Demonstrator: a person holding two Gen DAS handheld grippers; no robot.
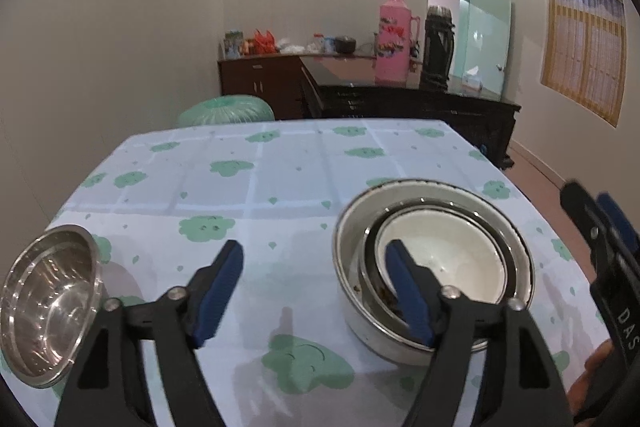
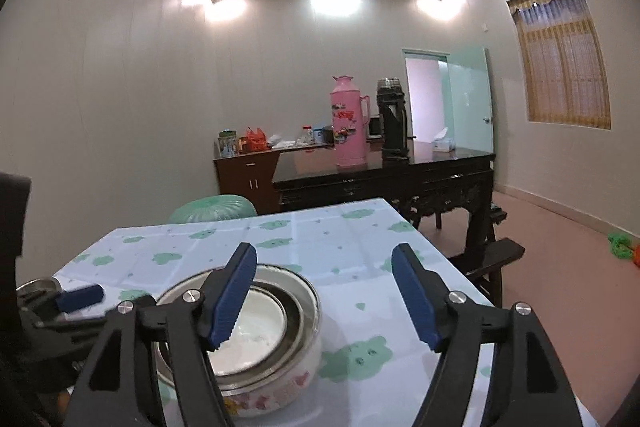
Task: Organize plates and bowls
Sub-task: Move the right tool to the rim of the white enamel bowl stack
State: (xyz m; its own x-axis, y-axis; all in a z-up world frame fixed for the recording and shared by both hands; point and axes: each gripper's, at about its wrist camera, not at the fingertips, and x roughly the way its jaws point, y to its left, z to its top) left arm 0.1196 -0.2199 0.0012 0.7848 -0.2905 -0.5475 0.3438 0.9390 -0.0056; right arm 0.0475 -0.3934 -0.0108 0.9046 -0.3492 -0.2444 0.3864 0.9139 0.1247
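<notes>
I see the worktop [image 1: 248, 179] carrying the nested stack of bowls [image 1: 436, 267], a lone steel bowl [image 1: 48, 303] well to its left awaiting stacking, while my left gripper [image 1: 316, 267] and right gripper [image 2: 324, 291] hover with fingers apart, empty.

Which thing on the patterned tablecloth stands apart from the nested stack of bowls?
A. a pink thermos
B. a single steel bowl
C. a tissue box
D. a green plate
B: the single steel bowl sits alone near the table edge, away from the nested stack; the thermos and tissue box are on the dark table behind.
</notes>
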